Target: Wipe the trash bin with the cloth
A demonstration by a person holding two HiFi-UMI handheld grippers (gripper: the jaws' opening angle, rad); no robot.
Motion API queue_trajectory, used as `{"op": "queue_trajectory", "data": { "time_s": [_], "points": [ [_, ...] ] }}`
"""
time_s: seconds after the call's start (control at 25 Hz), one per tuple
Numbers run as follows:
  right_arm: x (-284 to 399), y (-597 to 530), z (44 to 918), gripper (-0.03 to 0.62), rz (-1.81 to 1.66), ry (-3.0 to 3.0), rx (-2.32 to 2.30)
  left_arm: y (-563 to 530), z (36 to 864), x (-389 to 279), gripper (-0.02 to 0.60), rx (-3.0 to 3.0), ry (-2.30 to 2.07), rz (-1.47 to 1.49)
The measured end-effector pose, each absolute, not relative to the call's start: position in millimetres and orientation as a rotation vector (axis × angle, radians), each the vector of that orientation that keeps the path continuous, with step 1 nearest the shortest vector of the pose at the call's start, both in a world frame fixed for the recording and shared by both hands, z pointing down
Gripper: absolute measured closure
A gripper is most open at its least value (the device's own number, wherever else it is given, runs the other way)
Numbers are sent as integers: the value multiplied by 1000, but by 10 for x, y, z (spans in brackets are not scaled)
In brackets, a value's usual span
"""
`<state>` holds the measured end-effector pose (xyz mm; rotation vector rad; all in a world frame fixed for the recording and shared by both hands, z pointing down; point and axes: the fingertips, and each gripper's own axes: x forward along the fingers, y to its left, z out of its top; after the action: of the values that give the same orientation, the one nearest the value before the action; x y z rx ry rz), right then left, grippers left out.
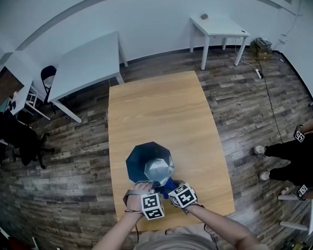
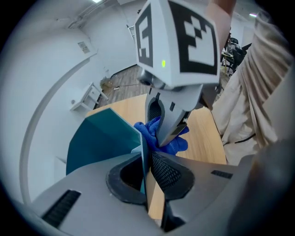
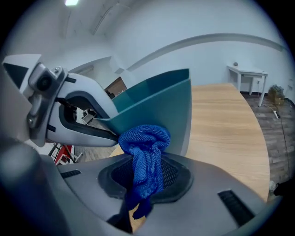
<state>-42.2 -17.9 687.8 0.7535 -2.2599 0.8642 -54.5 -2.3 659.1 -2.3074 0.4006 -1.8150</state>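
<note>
my left tool (image 2: 145, 173) pinches the trash bin (image 2: 99, 138) wall; my right tool (image 3: 146, 182) grips the blue cloth (image 3: 144, 140) against its side, on the counter (image 3: 226, 124).

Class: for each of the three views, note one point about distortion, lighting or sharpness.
Head view: fisheye curves the walls and floorboards; light even, the trash bin sharp. Left gripper view: black vignette in the corners, a ceiling lamp glaring at the top edge. Right gripper view: the blue cloth crisp, the walls bowed, lamp glare at top left.
</note>
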Motion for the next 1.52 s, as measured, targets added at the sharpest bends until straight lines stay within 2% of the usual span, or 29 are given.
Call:
{"op": "queue_trajectory", "data": {
  "time_s": [0.48,0.84,0.96,1.08,1.2,1.52],
  "points": [
    [-431,-354,8281,519,965,-2134,748,-45,6597,-520,538,-2313,392,-1822],
    [-518,-431,8850,519,958,-2051,768,-104,6630,-544,538,-2306,402,-1839],
    [-508,-435,8781,519,976,-2047,764,-106,6617,-554,536,-2293,382,-1822],
    [-447,-355,8590,519,972,-2074,753,-29,6529,-663,455,-2266,373,-1791],
    [-376,-296,8308,519,942,-2136,726,8,6439,-899,417,-2230,373,-1773],
    [-266,27,7408,519,915,-2280,700,17,6443,-1435,408,-1971,229,-1758]
  ]
}}
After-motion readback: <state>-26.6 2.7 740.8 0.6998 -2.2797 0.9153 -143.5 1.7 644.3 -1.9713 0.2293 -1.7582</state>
